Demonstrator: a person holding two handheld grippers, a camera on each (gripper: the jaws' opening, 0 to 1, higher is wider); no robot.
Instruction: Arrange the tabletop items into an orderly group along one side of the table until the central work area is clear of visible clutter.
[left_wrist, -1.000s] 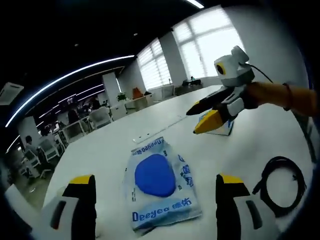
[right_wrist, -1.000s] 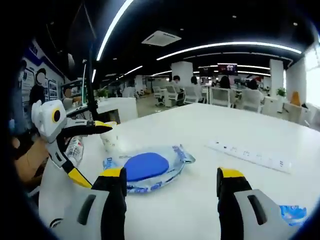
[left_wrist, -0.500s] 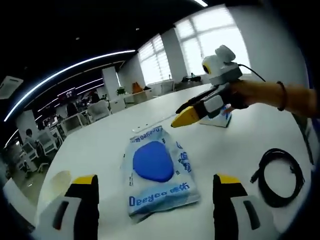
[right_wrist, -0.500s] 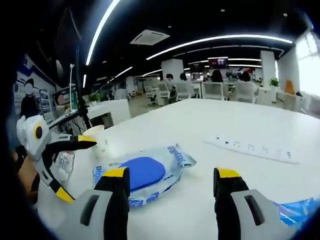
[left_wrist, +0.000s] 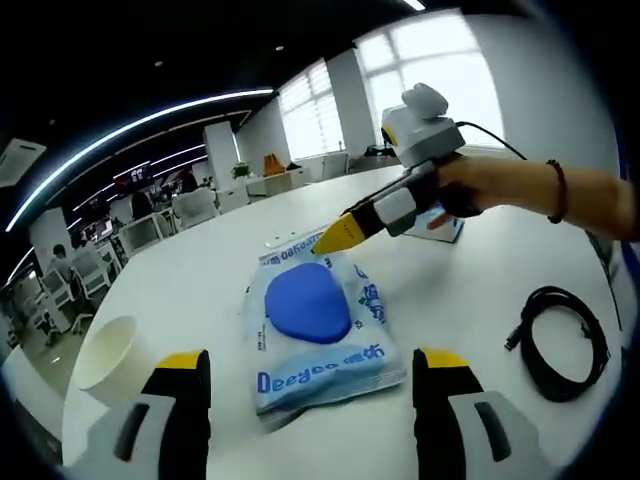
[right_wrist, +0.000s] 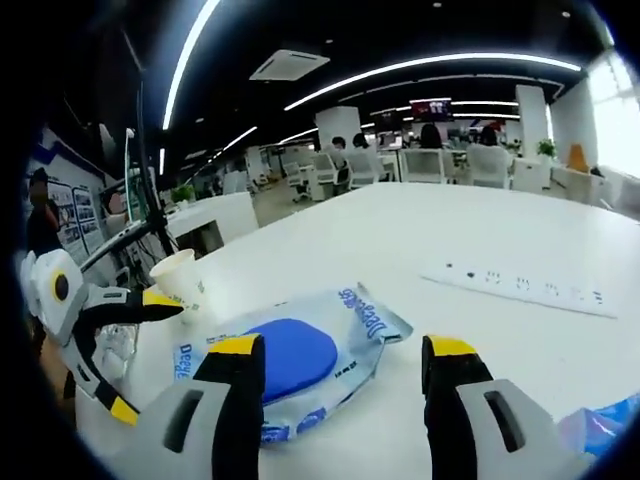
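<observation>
Room: open-plan office, ceiling light strips, big windows at 1 o'clock in the left gripper view; people at far desks, too small to read.
Desk: white desk (left_wrist: 200, 285), large, mostly bare.
Main item: blue-and-white wipes pack (left_wrist: 315, 330) lies flat mid-desk, just ahead of the left tool (left_wrist: 310, 420); in the right gripper view the same pack (right_wrist: 300, 345) sits at 11 o'clock off the right tool (right_wrist: 345, 400).
Left tool: jaws spread wide, holding nothing, pack between and just beyond them.
Right tool: jaws spread in its own view, empty. In the left gripper view it (left_wrist: 335, 235) comes in from 2 o'clock, yellow tip over the pack's far edge; touching or just above, can't tell.
Other items: paper cup (left_wrist: 110, 350) at 9 o'clock near the desk edge; black cable coil (left_wrist: 560, 340) at 3 o'clock; second small blue packet (left_wrist: 445, 225) behind the right hand (left_wrist: 470, 190); white power strip (right_wrist: 520, 290) at 2 o'clock in the right gripper view.
Progress: early, my read. Pack in the central area, cup, cable and packet well apart, no orderly group along any side yet.
Left to do: move pack, cable, cup and packet to one edge and line them up.
Hidden: small packet mostly covered by the hand; a blue packet corner (right_wrist: 600, 425) is cut off at 4 o'clock in the right gripper view; clear bottle-like thing (right_wrist: 115, 345) at 9 o'clock, behind the left tool there, hard to make out.
</observation>
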